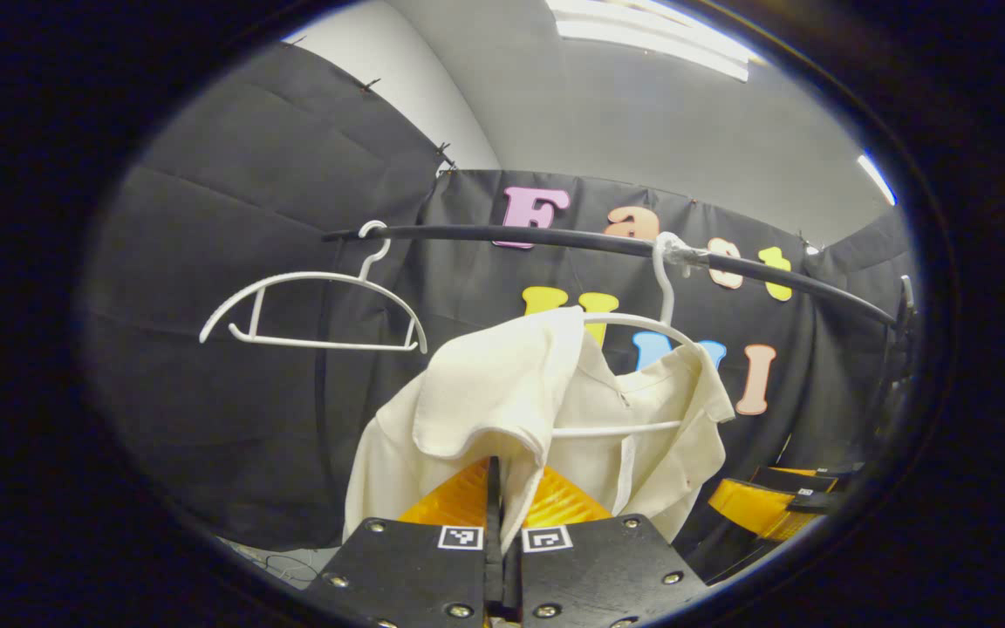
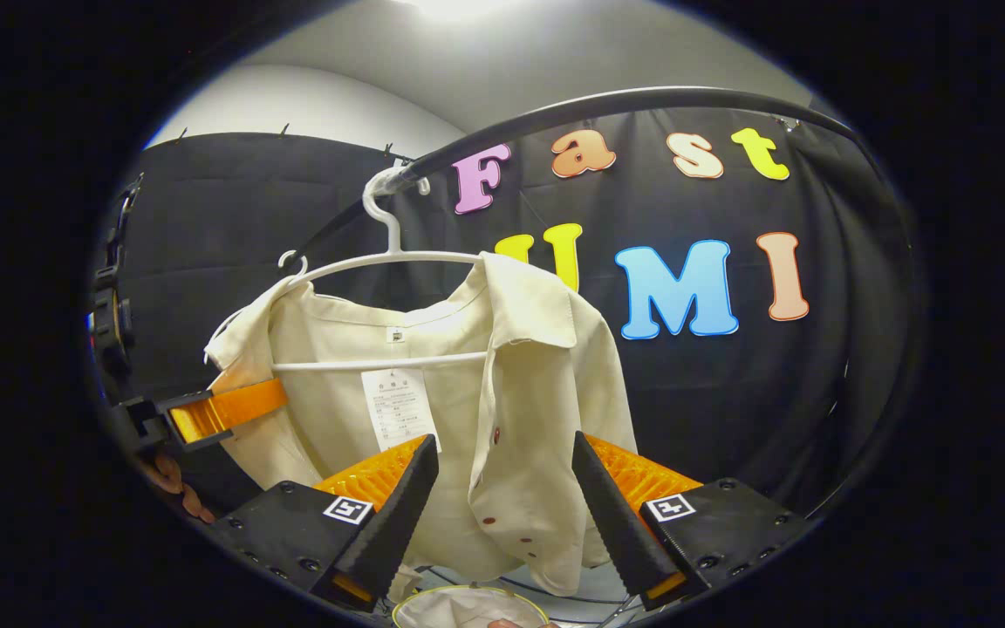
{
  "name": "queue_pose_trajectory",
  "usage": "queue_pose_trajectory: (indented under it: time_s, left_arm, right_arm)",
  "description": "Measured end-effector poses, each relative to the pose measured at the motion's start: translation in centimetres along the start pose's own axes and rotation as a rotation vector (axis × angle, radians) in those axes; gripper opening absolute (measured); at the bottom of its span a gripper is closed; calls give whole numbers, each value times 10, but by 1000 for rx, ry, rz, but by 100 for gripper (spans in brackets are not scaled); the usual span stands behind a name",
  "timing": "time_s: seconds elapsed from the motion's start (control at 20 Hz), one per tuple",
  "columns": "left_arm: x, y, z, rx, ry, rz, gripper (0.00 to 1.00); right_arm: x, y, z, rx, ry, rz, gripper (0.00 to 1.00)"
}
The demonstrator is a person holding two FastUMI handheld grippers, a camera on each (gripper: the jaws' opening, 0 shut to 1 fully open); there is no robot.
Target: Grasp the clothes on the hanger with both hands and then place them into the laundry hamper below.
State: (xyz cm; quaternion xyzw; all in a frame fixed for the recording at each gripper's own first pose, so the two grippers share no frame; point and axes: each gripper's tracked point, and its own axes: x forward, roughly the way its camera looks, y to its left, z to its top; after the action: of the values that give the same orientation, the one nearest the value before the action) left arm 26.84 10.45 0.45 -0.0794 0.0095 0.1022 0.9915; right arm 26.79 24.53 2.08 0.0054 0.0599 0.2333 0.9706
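Left gripper point(image 1: 502, 488) clamped on shirt point(image 1: 502, 392) fabric, shirt on hanger point(image 1: 642, 327) just ahead. Right gripper point(image 2: 502, 506) open, shirt hem between fingers. Hamper point(image 2: 468, 609) rim below, contents unclear. Tag point(image 2: 398, 406) unreadable.

Left hand-held gripper point(image 1: 502, 488): fingers drawn together, a fold of the cream shirt point(image 1: 485, 392) pinched between them (gap nearly nil). In the right gripper view it sits at the shirt's left shoulder, with fingertips of the holding hand point(image 2: 173, 487) below it.

Right hand-held gripper point(image 2: 502, 488): jaws spread wide, one finger on each side of the shirt's front hem, neither touching the cloth.
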Motion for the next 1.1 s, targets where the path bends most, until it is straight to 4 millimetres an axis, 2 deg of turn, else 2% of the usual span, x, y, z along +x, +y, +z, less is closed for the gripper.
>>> queue_pose_trajectory:
  time_s: [0.15,0.3,0.55,0.7,0.85,0.9,0.95,1.0,1.05,1.1]
  left_arm:
    - [2,-2,-1,-20,0,-15,1]
    - [3,4,0,-31,-1,-17,1]
    - [2,0,-7,-26,18,-28,1]
    - [0,3,-6,7,24,-21,1]
    - [1,13,-4,58,33,18,1]
    - [2,13,-4,68,35,25,1]
    - [1,15,-3,76,35,32,1]
    - [2,17,0,83,33,41,1]
    - [2,20,1,86,30,49,1]
    - [2,23,3,86,27,59,1]
  right_arm:
    - [21,-5,11,10,-18,-27,98]
    - [37,-4,17,8,-38,-47,98]
    - [79,-2,10,25,9,-39,98]
    - [91,-5,9,-5,5,-69,98]
    - [100,-19,9,-46,-8,-121,97]
    - [102,-27,10,-63,-15,-148,92]
    - [103,-34,10,-77,-22,-165,76]
    - [105,-38,11,-83,-25,-164,65]
    - [109,-39,10,-84,-26,-158,48]
    - [110,-42,10,-80,-25,-144,39]
